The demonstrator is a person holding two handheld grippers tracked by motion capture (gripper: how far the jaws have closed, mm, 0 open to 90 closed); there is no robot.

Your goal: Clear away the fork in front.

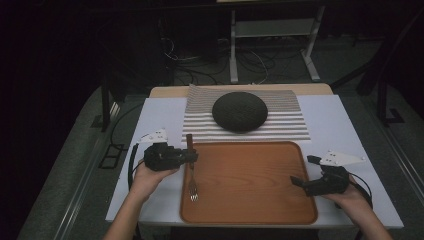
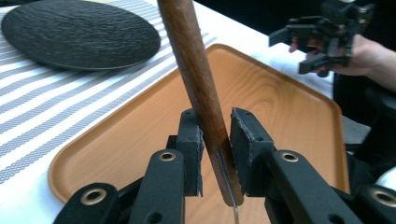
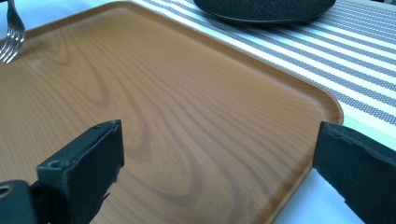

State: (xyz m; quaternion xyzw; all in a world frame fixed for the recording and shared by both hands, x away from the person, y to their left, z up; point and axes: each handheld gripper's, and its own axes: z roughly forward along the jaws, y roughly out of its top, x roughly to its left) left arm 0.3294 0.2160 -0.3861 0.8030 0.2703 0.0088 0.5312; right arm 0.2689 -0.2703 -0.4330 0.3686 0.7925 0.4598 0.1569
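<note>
My left tool (image 2: 215,140): pinching the wooden-handled steel fork (image 1: 191,170).
Around: orange wooden tray (image 1: 250,200), dark round plate (image 1: 240,111) on striped placemat (image 1: 290,125).
My right tool (image 1: 302,172): spread, hovering at the tray's right edge.

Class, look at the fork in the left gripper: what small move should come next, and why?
Probably lift the fork straight up: the left gripper is shut on its wooden handle, the tines seem low over the tray, and the right gripper waits open.

You see an orange wood-grain tray (image 1: 250,185), a grey-and-white striped mat (image 1: 290,122) at its twelve o'clock under a black textured plate (image 1: 240,111), and a brown-handled silver fork (image 1: 191,170).
</note>
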